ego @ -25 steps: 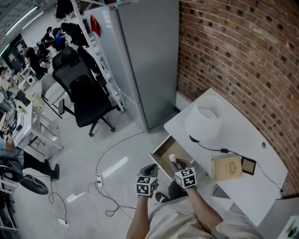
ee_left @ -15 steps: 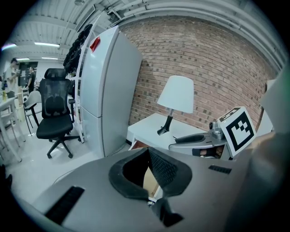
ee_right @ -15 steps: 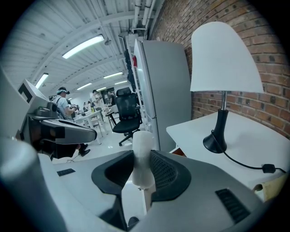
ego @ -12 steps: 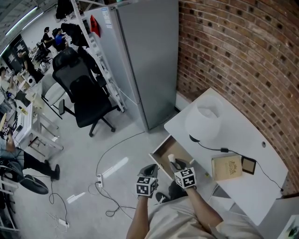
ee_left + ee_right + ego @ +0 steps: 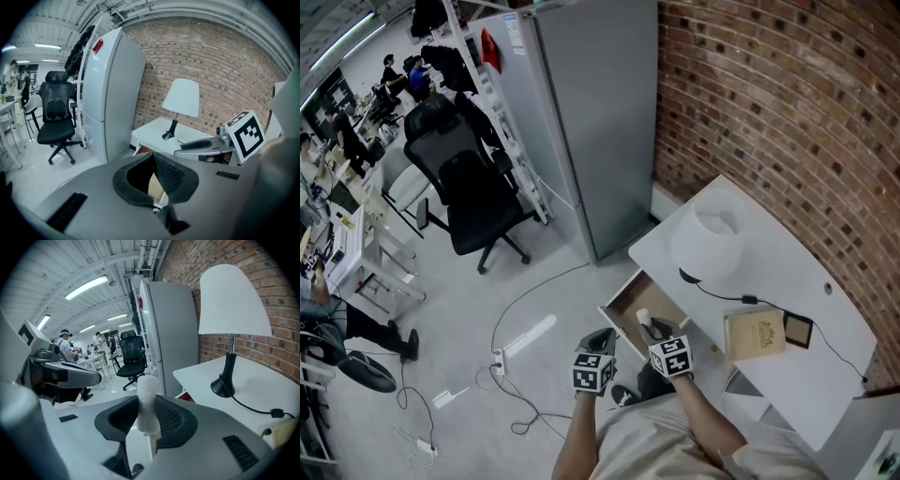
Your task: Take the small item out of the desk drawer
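A: Right gripper (image 5: 147, 403) first. What have your fingers got?

B: You're clamped on the small white item (image 5: 148, 390). It stands upright between your 2 pads (image 5: 169, 420), pressed from both sides, with its rounded top poking above the fingertips.

A: And where is it in the head view?

B: There your right gripper points down into the open drawer (image 5: 623, 302). The small white item shows just past the fingertips, over the drawer's pale wooden inside. Whether its base touches the drawer floor, I can't tell.

A: Left gripper?

B: Your left gripper (image 5: 153, 157) has its 2 fingertips meeting, with nothing between them. In the head view it sits just beside the right one, outside the drawer's front edge and apart from the item.

A: Further out?

B: The drawer is pulled out from the white desk (image 5: 769, 272). On the desk there's 1 white lamp (image 5: 708, 234) near the drawer. Its black cable (image 5: 722, 297) trails across the top, and 1 tan box (image 5: 755, 336) lies beyond it. The brick wall (image 5: 787, 112) runs behind the desk, and a tall grey cabinet (image 5: 591, 122) stands beside it.
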`<act>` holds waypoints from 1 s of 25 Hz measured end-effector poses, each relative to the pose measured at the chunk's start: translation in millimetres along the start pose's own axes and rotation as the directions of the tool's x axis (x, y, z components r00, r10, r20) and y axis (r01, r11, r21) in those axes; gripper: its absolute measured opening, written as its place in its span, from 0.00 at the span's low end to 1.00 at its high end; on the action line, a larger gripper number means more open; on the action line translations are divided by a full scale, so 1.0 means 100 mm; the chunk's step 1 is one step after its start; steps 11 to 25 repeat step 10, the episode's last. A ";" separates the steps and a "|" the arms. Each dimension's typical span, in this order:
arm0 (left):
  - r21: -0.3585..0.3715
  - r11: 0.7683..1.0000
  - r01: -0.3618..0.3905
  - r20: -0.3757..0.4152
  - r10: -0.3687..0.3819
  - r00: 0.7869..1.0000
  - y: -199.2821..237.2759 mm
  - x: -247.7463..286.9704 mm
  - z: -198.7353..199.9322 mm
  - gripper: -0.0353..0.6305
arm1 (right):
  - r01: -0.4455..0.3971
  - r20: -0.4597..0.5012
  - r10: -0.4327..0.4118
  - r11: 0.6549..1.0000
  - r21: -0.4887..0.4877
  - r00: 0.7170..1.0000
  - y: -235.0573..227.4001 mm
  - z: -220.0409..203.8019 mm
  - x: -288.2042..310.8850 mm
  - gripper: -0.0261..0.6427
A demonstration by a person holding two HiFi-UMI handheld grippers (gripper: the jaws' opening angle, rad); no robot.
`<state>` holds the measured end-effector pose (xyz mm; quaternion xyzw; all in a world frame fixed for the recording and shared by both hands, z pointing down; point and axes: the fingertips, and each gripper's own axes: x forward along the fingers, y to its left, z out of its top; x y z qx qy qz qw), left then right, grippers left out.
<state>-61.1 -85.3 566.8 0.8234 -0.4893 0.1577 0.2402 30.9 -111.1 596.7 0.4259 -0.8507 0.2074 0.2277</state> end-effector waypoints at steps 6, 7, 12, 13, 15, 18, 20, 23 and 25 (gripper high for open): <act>0.001 1.000 0.002 0.003 -0.002 1.000 0.01 -0.02 0.00 0.08 | 0.000 -0.005 0.000 1.000 -0.015 1.000 0.04 0.00 0.00 0.25; 0.002 1.000 0.002 0.004 -0.002 1.000 0.01 -0.02 0.01 0.08 | -0.001 -0.005 0.001 1.000 -0.014 1.000 0.05 0.00 0.01 0.25; 0.001 1.000 0.000 0.006 0.000 1.000 0.02 -0.04 0.00 0.08 | -0.003 -0.005 0.003 1.000 -0.008 1.000 0.06 -0.01 0.01 0.25; 0.001 1.000 0.000 0.006 0.000 1.000 0.02 -0.04 0.00 0.08 | -0.003 -0.005 0.003 1.000 -0.008 1.000 0.06 -0.01 0.01 0.25; 0.001 1.000 0.000 0.006 0.000 1.000 0.02 -0.04 0.00 0.08 | -0.003 -0.005 0.003 1.000 -0.008 1.000 0.06 -0.01 0.01 0.25; 0.001 1.000 0.000 0.006 0.000 1.000 0.02 -0.04 0.00 0.08 | -0.003 -0.005 0.003 1.000 -0.008 1.000 0.06 -0.01 0.01 0.25; 0.001 1.000 0.000 0.006 0.000 1.000 0.02 -0.04 0.00 0.08 | -0.003 -0.005 0.003 1.000 -0.008 1.000 0.06 -0.01 0.01 0.25; 0.001 1.000 0.000 0.006 0.000 1.000 0.02 -0.04 0.00 0.08 | -0.003 -0.005 0.003 1.000 -0.008 1.000 0.06 -0.01 0.01 0.25; 0.001 1.000 0.000 0.006 0.000 1.000 0.02 -0.04 0.00 0.08 | -0.003 -0.005 0.003 1.000 -0.008 1.000 0.06 -0.01 0.01 0.25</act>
